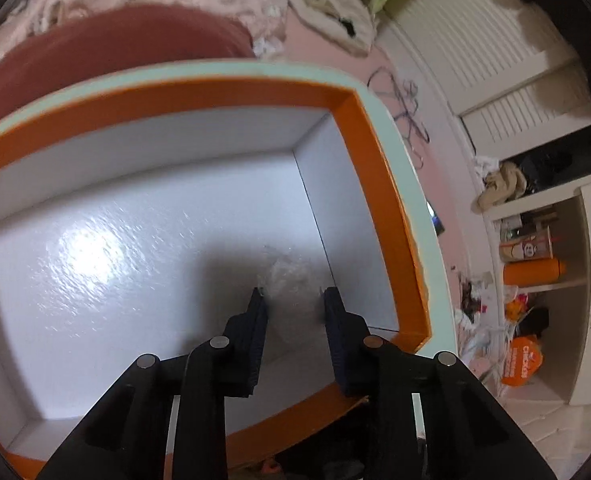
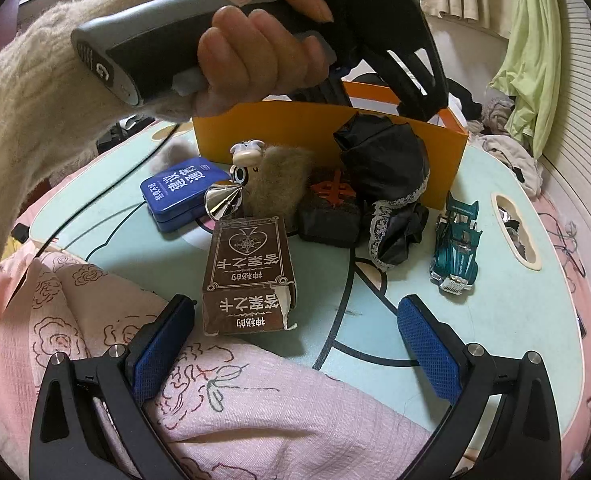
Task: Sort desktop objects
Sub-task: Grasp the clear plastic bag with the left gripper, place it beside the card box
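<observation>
My left gripper [image 1: 293, 294] reaches down into the orange box [image 1: 379, 168] with a white inside. Its jaws stand a little apart around a small clear, crinkly object [image 1: 291, 276] at the box's bottom right corner; whether they press it is unclear. In the right wrist view the left gripper body [image 2: 379, 28], held by a hand, dips into the orange box [image 2: 447, 160]. My right gripper [image 2: 295, 316] is open, just in front of a brown card box [image 2: 247, 272]. Behind it lie a blue tin [image 2: 183, 192], a silver cone [image 2: 223, 200], a furry tuft [image 2: 279, 184], black fabric [image 2: 383, 168] and a teal toy car [image 2: 455, 248].
All stand on a pale green table [image 2: 515, 320] on a bed with pink floral cloth [image 2: 95, 320] in front. A black cable [image 2: 95, 208] crosses the table's left side. A slot handle [image 2: 515, 232] is cut at the table's right. White shelves [image 1: 543, 260] stand beyond.
</observation>
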The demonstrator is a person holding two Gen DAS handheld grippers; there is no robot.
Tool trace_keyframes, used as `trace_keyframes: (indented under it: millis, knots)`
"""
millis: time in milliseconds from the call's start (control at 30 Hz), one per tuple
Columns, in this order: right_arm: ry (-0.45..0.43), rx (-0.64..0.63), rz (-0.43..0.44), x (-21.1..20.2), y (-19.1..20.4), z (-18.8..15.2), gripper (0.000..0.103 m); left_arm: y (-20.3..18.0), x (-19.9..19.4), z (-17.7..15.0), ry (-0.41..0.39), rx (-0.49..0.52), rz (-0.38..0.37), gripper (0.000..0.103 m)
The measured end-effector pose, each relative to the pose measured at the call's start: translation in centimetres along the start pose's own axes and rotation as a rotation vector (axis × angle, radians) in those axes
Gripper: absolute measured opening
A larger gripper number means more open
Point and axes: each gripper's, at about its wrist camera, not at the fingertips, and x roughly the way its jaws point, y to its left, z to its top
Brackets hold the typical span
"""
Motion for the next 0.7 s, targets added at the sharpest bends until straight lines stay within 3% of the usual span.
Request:
trace_keyframes:
  millis: [67, 167, 267, 467, 600, 700]
  knots:
    - [-0.001, 0.000, 0.000, 0.0, 0.0, 0.0, 0.101, 0.5, -1.2, -0.3, -0.065, 0.015, -0.028, 0.026]
    - [-0.001, 0.000, 0.000, 0.0, -0.1, 0.0, 0.101, 1.3, -4.6, -1.1, -0.164, -0.010, -0.179, 0.026]
    - [-0.001, 0.000, 0.000, 0.0, 0.0, 0.0, 0.101, 0.8, -9.1, -3.9, -0.271, 0.042, -0.237, 0.026]
    - [-0.002, 0.000, 0.000, -0.1, -0.1, 0.0, 0.101, 1.4, -13.8, -12.3, -0.403, 0.129, -0.114, 0.026]
    - [-0.002, 0.000, 0.000, -0.1, -0.1, -0.1, 0.101, 3.1, -12.4, -18.1, -0.439, 0.179, 0.011, 0.026]
    - [-0.002, 0.000, 0.000, -0.1, -0.1, -0.1, 0.101, 3.7, -9.9, -20.1, -0.414, 0.200, 0.021, 0.027]
